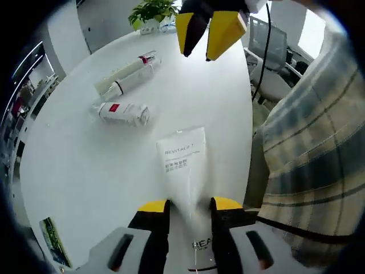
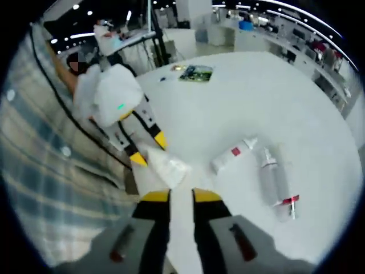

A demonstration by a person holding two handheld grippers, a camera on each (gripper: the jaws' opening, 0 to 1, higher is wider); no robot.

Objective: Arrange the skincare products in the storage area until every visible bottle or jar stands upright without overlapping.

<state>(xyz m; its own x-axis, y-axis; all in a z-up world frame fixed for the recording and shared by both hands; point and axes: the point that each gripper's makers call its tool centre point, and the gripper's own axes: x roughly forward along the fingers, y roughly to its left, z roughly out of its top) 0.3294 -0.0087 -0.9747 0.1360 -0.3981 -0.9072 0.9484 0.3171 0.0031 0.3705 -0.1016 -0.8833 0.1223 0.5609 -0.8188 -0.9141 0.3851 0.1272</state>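
Observation:
My left gripper [image 1: 191, 204] is shut on a white tube [image 1: 182, 165] printed REVITALIFT, which reaches forward over the white round table [image 1: 68, 171]. In the right gripper view the same left gripper [image 2: 149, 149] holds that tube [image 2: 166, 165] just ahead of my right gripper [image 2: 181, 197], which is open with nothing between its jaws. From above, the right gripper [image 1: 197, 55] hangs over the table's far side. A white bottle with a red label [image 1: 122, 112] [image 2: 231, 155] lies on its side. Two slim white bottles [image 1: 128, 77] [image 2: 274, 182] lie side by side beyond it.
A person's plaid shirt [image 1: 308, 160] [image 2: 34, 171] is close along the table's edge. A green printed leaflet [image 1: 54, 242] [image 2: 197, 72] lies near the rim. A potted plant [image 1: 151, 11] stands at the far edge, with office chairs [image 1: 274, 45] behind.

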